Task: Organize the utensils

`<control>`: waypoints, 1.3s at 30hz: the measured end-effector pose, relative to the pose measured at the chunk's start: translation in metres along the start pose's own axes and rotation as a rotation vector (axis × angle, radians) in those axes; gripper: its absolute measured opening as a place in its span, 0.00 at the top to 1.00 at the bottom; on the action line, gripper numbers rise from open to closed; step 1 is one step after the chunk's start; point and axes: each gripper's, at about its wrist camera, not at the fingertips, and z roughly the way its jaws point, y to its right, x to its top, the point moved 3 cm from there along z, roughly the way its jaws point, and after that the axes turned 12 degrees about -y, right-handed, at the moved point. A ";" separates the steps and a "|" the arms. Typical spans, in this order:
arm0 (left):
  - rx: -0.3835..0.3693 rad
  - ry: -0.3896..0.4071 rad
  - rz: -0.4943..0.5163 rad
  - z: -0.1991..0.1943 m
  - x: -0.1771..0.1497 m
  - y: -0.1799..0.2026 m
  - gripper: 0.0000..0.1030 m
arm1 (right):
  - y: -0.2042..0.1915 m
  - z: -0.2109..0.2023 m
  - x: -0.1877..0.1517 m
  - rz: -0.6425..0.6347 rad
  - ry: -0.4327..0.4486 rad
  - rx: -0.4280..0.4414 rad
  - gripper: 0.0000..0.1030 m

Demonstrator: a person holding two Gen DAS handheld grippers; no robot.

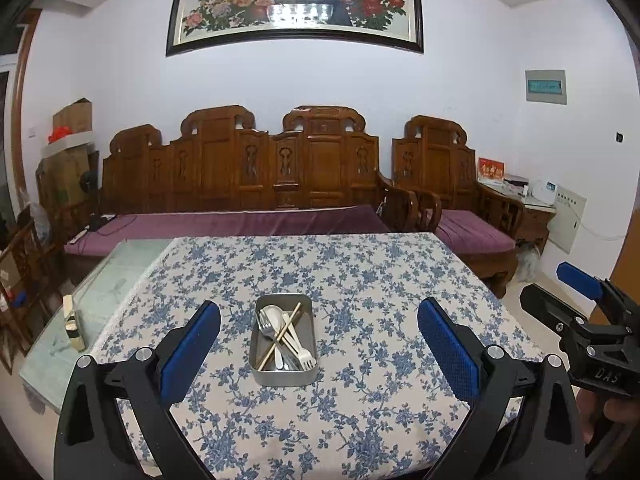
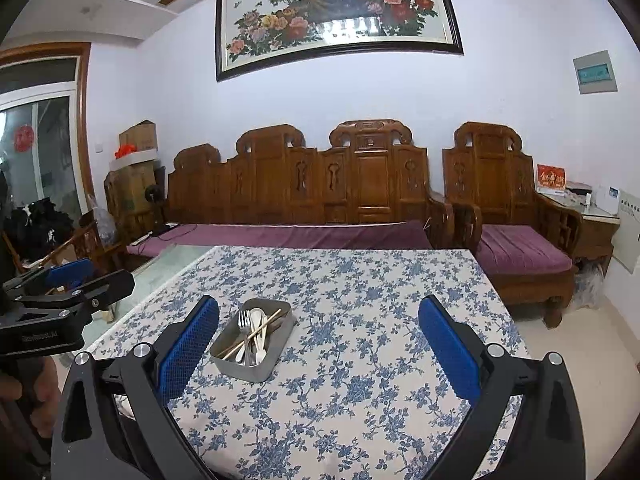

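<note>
Your left tongs (image 1: 319,338) gape, empty | your right tongs (image 2: 319,336) gape, empty | tin (image 1: 284,340) mid-bench (image 1: 400,280), holding fork (image 2: 243,322), spoon (image 1: 273,314), chopsticks (image 1: 280,336)

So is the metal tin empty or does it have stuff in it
Not empty. The tin sits lidless on the tablecloth, holding a fork, a spoon, chopsticks and pale utensils, piled crosswise.

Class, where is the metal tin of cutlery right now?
The tin sits on the floral tablecloth, centred between the open left tongs; in the right view it lies left of centre, by the right tongs' left finger.
</note>
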 end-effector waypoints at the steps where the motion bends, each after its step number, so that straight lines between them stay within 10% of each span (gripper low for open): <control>1: 0.001 0.001 0.001 -0.002 0.000 0.000 0.07 | 0.000 -0.001 0.000 0.000 0.002 -0.001 0.02; 39: 0.003 -0.001 -0.015 -0.002 -0.003 0.000 0.07 | 0.003 0.005 -0.002 0.013 -0.004 -0.008 0.02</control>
